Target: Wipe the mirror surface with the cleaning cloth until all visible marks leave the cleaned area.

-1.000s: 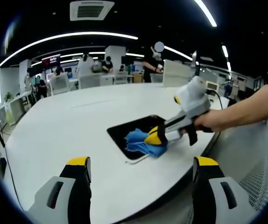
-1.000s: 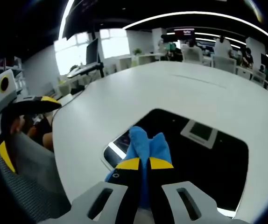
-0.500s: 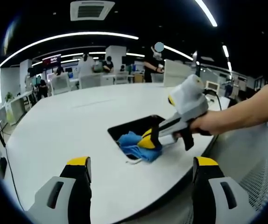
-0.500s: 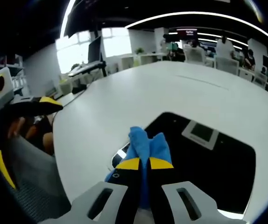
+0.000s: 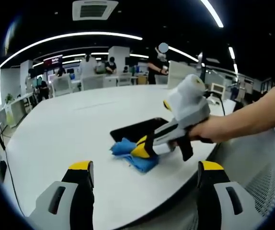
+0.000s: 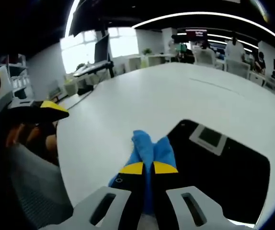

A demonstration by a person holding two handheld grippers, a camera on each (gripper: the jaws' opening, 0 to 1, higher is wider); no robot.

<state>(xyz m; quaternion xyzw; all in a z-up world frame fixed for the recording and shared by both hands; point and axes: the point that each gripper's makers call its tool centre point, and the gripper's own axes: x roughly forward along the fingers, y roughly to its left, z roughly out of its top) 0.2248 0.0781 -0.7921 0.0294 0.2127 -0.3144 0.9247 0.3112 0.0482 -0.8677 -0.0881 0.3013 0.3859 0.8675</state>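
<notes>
A dark mirror (image 5: 138,129) (image 6: 223,167) lies flat on the white table (image 5: 70,129). My right gripper (image 6: 143,168) (image 5: 138,151) is shut on a blue cleaning cloth (image 6: 152,151) (image 5: 130,152). The cloth rests on the table at the mirror's near left edge, just off the glass. A person's hand (image 5: 214,130) holds that gripper. My left gripper (image 5: 144,167) stands open over the table's front edge, with nothing between its fingers, short of the cloth.
The mirror reflects a ceiling vent (image 6: 207,137). The other gripper's yellow-tipped jaw (image 6: 41,108) shows at the left of the right gripper view. Desks, chairs and several people (image 5: 156,64) stand beyond the table. A grey mesh chair (image 5: 267,167) is at the right.
The right gripper has dragged the cloth leftward across the mirror and off its left edge onto the table. The left gripper has stayed still.
</notes>
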